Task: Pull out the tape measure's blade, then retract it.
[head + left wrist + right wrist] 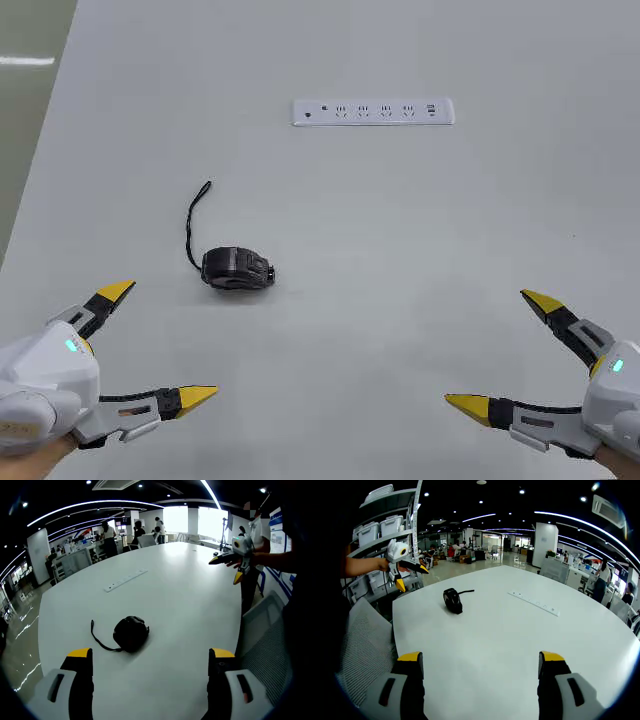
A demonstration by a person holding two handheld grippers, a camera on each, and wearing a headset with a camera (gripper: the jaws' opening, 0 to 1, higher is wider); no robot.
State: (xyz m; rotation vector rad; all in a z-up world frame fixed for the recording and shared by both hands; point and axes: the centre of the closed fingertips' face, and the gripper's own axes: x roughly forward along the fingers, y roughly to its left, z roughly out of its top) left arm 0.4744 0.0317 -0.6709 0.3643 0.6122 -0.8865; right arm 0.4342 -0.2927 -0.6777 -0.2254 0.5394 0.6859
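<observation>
Head view, black tape measure [238,269], blade retracted

Bright, even overhead light from ceiling strips [100,502] and spots; soft faint shadows on white table [420,260]; glare on floor [25,60]; sharp focus; strong fisheye bending at gripper-view edges.

We're in a big open-plan office: a long white table [175,595] with a power strip [373,111], people [107,532] at desks behind it, shelves [385,539] stacked with storage boxes [367,530], strip lights [210,494] overhead, a mesh chair [357,640] alongside.
</observation>
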